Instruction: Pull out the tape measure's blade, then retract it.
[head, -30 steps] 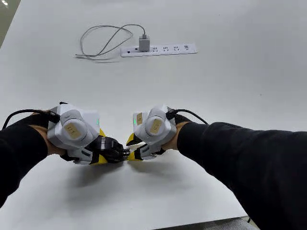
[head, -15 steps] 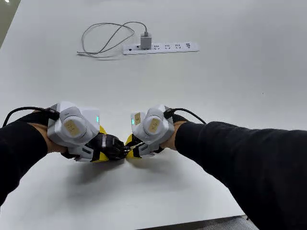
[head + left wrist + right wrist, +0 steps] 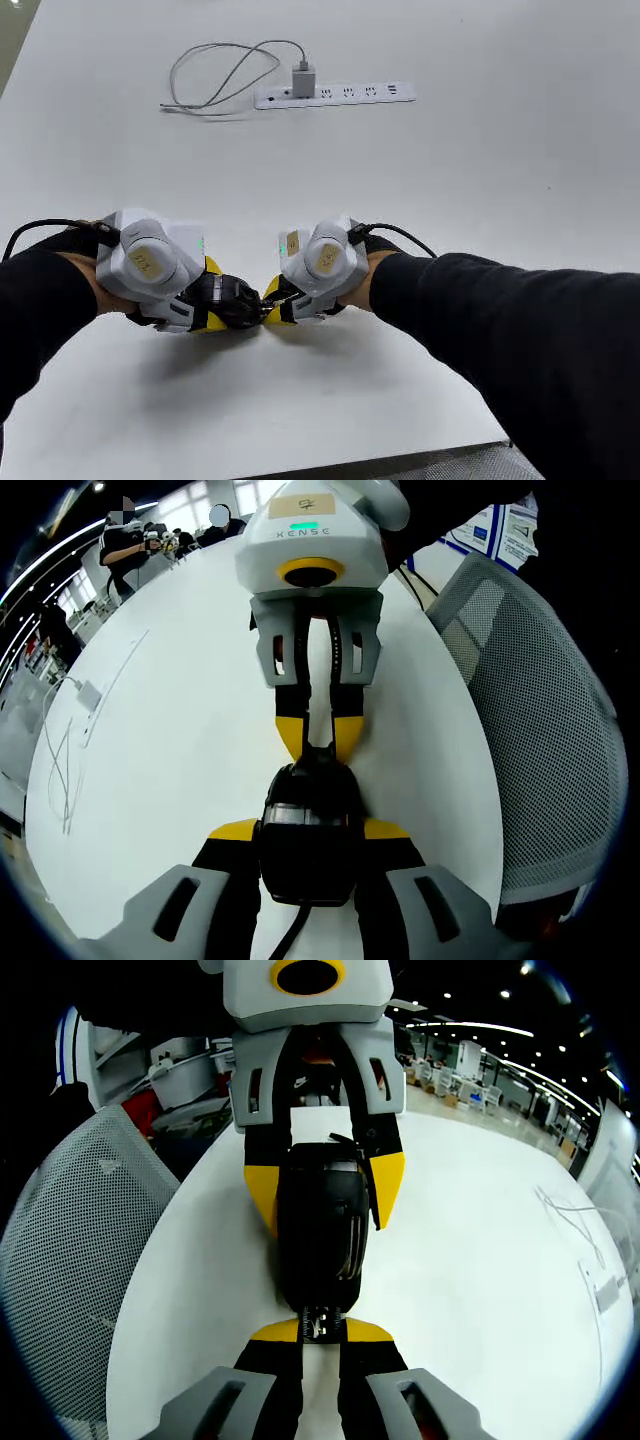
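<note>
Lower centre of frame: left gripper (image 3: 311, 832) clamped on black rigid plastic tape measure case (image 3: 228, 300), right gripper (image 3: 321, 1329) pinching its metal blade hook (image 3: 320, 1320). Expect spring pull-back and thin, slippery steel, so keep hold of the hook and draw straight.

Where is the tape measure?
Head view: the tape measure is near the table's front edge, body in the left claw, tip pinched by the right claw.

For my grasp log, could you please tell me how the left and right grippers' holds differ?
The left gripper clamps the tape measure's black case; the right gripper pinches the blade's end hook. The left gripper's jaws stand wide apart, the right gripper's nearly closed. Both have yellow jaw tips and face each other, low over the white table.
</note>
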Tool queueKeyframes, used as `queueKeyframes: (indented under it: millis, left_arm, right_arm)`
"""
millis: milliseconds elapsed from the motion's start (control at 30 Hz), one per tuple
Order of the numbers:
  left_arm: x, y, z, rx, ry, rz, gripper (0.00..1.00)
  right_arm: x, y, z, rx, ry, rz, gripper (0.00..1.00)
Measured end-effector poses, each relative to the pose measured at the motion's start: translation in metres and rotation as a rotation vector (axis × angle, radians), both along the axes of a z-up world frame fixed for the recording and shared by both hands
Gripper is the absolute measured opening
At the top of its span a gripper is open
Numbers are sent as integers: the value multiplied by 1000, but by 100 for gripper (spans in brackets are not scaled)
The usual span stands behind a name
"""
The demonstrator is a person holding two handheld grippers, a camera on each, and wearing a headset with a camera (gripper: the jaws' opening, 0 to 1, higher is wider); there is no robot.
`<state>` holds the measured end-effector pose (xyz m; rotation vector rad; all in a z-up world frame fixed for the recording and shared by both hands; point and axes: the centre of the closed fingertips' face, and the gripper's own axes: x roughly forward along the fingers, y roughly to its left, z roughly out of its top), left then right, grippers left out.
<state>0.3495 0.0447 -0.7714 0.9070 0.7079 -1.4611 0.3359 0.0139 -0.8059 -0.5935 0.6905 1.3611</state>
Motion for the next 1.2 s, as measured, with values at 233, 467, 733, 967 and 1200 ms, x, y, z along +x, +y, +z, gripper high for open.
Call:
queueKeyframes:
  millis: [233,467,733,967,1200]
  left_arm:
    - [-1,0,1,2,-2,2,31]
    - [-1,-1,1,5,-5,9,31]
    - [-2,-1,1,-22,-5,24,31]
    - [-1,-1,1,-28,-10,14,31]
    - [-1,-1,2,-34,-12,9,31]
  right_arm:
    - [-1,-5,0,-16,10,-1,9]
    - [-1,-9,0,-22,16,-16,9]
    - [-1,-12,0,-26,20,-28,9]
    - [0,-15,0,-27,30,-35,9]
    - [-1,-19,1,-31,35,-42,9]
